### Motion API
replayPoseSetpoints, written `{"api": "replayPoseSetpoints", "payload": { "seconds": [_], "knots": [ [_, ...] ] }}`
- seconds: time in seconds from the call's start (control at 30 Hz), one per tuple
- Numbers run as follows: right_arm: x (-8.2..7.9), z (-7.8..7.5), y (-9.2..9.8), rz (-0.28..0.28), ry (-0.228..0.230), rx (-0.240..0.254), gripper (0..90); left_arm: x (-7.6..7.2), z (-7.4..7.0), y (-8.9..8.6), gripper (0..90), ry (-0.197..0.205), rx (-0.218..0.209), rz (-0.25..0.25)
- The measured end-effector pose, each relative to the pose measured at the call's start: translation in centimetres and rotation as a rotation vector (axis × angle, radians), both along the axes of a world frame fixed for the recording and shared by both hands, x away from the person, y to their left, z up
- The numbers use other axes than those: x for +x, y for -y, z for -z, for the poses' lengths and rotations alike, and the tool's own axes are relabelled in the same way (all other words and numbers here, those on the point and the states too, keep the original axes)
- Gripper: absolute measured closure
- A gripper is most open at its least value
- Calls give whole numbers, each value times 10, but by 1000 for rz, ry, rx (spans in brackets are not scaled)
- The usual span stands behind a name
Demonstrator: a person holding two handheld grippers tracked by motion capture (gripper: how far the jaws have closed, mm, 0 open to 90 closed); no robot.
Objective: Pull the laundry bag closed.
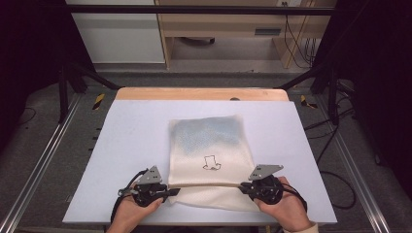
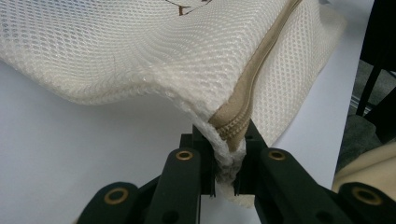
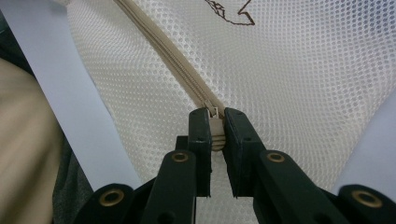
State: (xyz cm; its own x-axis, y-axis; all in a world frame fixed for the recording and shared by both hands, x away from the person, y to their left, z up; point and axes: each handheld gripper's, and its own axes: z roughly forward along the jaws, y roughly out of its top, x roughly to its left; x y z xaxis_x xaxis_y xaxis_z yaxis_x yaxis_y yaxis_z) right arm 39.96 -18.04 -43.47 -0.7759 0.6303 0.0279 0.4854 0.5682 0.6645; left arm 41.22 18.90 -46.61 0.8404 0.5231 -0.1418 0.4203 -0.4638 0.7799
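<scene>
While the cream mesh zippered laundry bag (image 1: 210,155) lies on the pale counter (image 1: 131,145), left tongs (image 2: 229,161) pinch its corner and right tongs (image 3: 215,133) clamp its beige zipper pull (image 3: 215,126).

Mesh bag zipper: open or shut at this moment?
Shut, as far as visible: the zipper runs as one closed tan line across the mesh bag, between the left claw and right claw, which pinches its pull.

A pale lavender desk (image 1: 131,145) with a wooden strip (image 1: 194,93) along its far edge stands on grey floor (image 1: 43,136). Metal rails (image 1: 39,165) run along both sides. Beyond it are a white cabinet (image 1: 116,36), a wooden shelf unit (image 1: 228,24) and black cables (image 1: 299,39) hanging beside it.
</scene>
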Motion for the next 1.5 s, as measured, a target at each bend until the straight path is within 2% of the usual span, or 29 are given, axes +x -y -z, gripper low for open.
{"api": "replayPoseSetpoints", "payload": {
  "seconds": [1.5],
  "knots": [
    [-3, -2, 24, 49, 5, 16, 818, 1, -2, -3, 821, 3, -12, -6]
  ]
}}
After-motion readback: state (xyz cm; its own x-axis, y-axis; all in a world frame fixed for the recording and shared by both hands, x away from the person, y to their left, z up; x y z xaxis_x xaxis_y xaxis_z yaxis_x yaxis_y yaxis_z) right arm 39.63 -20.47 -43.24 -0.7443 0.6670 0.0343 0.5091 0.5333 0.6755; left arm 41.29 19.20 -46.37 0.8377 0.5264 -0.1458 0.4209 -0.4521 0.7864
